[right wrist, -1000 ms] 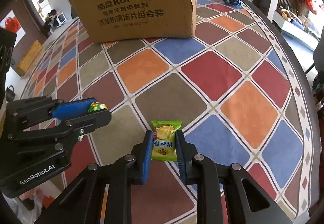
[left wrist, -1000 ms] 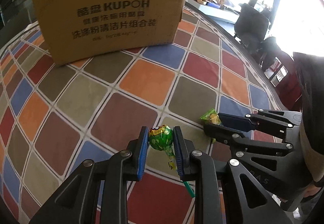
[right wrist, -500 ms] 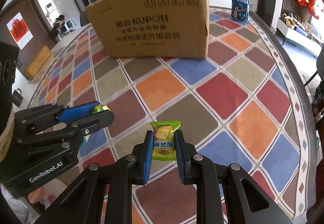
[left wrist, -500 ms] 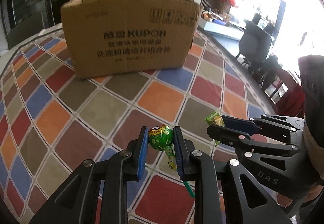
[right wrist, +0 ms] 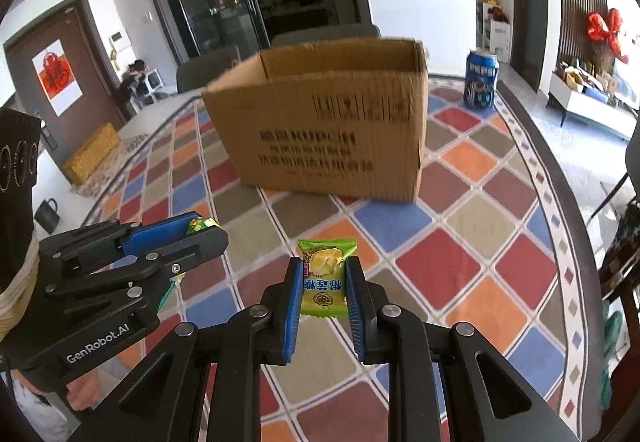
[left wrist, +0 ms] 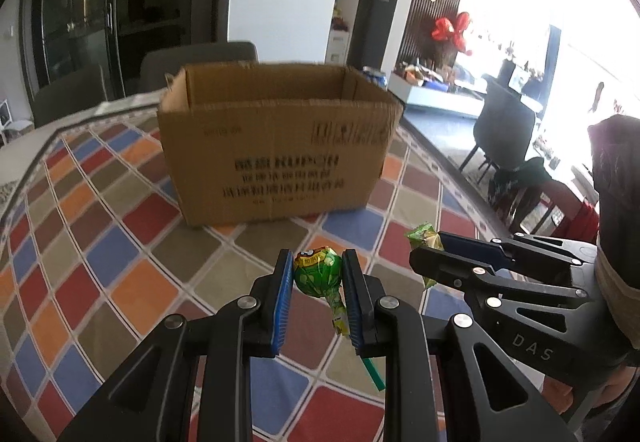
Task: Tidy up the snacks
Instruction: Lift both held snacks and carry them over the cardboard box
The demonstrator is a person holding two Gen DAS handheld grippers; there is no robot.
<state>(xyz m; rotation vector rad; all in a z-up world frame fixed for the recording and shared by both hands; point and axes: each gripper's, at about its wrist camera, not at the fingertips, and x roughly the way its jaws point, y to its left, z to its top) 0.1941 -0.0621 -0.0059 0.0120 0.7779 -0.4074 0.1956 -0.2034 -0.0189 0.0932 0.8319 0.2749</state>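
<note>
My left gripper is shut on a green lollipop whose green stick hangs down below the pads. My right gripper is shut on a green durian candy packet. Both are held in the air above the checkered tablecloth, side by side. The right gripper shows at the right of the left wrist view, and the left gripper at the left of the right wrist view. An open cardboard box stands ahead on the table; its inside floor is hidden.
A blue Pepsi can stands behind the box to the right. Grey chairs sit at the table's far side. The table edge curves along the right, with a dark chair beyond it.
Both grippers have risen and tilted up with their snacks, so the box's open top and the room behind have come into view. Neither grip has altered.
</note>
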